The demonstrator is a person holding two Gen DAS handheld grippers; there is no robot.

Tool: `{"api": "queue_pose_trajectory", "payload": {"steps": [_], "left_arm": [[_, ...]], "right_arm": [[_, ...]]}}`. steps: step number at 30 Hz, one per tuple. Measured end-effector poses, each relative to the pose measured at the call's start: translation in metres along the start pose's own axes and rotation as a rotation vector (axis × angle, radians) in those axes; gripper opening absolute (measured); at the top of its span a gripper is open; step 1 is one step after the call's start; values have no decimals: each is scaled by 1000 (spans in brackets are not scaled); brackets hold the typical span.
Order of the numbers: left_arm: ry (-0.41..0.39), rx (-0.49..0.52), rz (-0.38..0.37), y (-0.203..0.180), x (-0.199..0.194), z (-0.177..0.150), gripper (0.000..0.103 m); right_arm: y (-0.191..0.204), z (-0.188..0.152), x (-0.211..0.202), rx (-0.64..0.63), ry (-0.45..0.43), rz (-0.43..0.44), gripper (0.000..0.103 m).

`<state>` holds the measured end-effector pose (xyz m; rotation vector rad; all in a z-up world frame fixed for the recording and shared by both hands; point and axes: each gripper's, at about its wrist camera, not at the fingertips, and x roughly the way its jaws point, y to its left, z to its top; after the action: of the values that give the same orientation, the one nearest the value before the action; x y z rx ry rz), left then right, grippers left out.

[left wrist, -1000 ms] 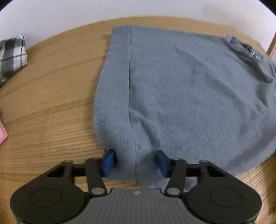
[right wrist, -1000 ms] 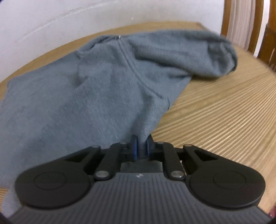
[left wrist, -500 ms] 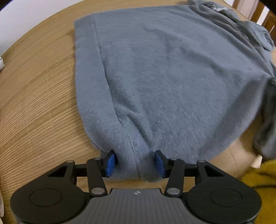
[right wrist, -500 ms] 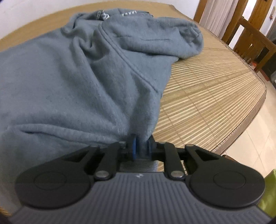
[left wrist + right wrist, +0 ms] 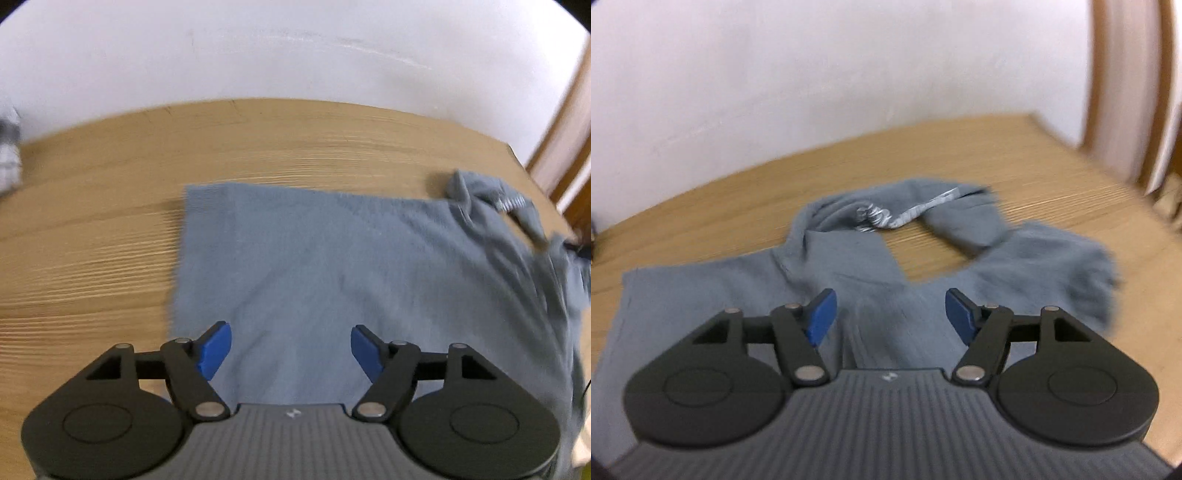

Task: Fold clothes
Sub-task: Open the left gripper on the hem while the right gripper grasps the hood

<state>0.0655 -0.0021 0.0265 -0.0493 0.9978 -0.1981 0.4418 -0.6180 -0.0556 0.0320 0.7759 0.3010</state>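
A grey-blue sweatshirt (image 5: 332,266) lies spread on the wooden bench (image 5: 92,221), its body flat and its ribbed hem running along the side nearest the bench's left part in the left wrist view. Its far edge lies short of the bench's back edge, which meets a white wall (image 5: 295,48). In the right wrist view the sweatshirt (image 5: 738,295) shows its neck end: the collar and one sleeve (image 5: 1052,266) curl into a loop toward the bench's far right corner, with bare wood showing through the loop and a pale silvery strip (image 5: 908,214) running along the collar.

The left tongs (image 5: 291,349) stand wide; their jaws have just been opening, and the blue pads (image 5: 216,349) press on nothing, with the cloth lying below the gap. The right tongs (image 5: 890,319) also stand wide, their jaws having just been opening too, and the pads (image 5: 822,317) hold nothing, the fabric lying flat beneath them.

A small checked cloth (image 5: 9,155), blurred, sits at the bench's far left edge. No container is in view. Both views are smeared by motion.
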Motion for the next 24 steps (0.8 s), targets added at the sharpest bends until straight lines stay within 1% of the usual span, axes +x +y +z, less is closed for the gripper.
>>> {"api": "queue_pose_trajectory", "payload": {"steps": [1,2,4,5,7,8,9,10,11,13,14,16,18,20,22,23,24], "left_arm": [[9,-23,-6,-5,18,10,70],[17,-32,7,-11,36,20,70],[24,-34,46,-18,70,37,70],[31,-39,76,-21,84,43,70],[59,-62,151,-21,104,48,69],[71,-77,183,-22,115,51,69],[84,-91,214,-23,125,53,69],[94,-108,244,-23,133,56,74],[86,-130,256,-22,136,58,75],[76,-172,282,-22,141,62,75],[73,-182,304,-23,144,66,75],[56,-169,371,-28,152,74,81],[45,-179,410,-29,161,84,84],[40,-207,442,-26,168,91,91],[31,-233,450,-20,172,93,98],[31,-246,440,-16,172,93,98],[33,-250,426,-14,168,93,98]], "right_arm": [[-1,11,28,-8,39,11,67],[-1,18,53,-27,78,15,67],[0,23,95,-91,153,-1,67],[1,22,110,-111,187,-12,67],[2,17,134,-142,249,-2,66],[4,13,136,-155,251,30,59],[5,11,135,-176,230,67,37],[8,9,135,-202,214,93,27],[13,10,135,-234,206,91,16],[23,15,141,-301,181,51,13],[27,20,147,-333,150,21,13],[29,39,167,-366,100,-44,11],[26,58,192,-334,103,-47,11],[29,72,215,-342,92,-40,11],[43,79,234,-407,62,-61,10],[50,81,243,-434,50,-81,6],[54,83,249,-454,35,-109,5]]}}
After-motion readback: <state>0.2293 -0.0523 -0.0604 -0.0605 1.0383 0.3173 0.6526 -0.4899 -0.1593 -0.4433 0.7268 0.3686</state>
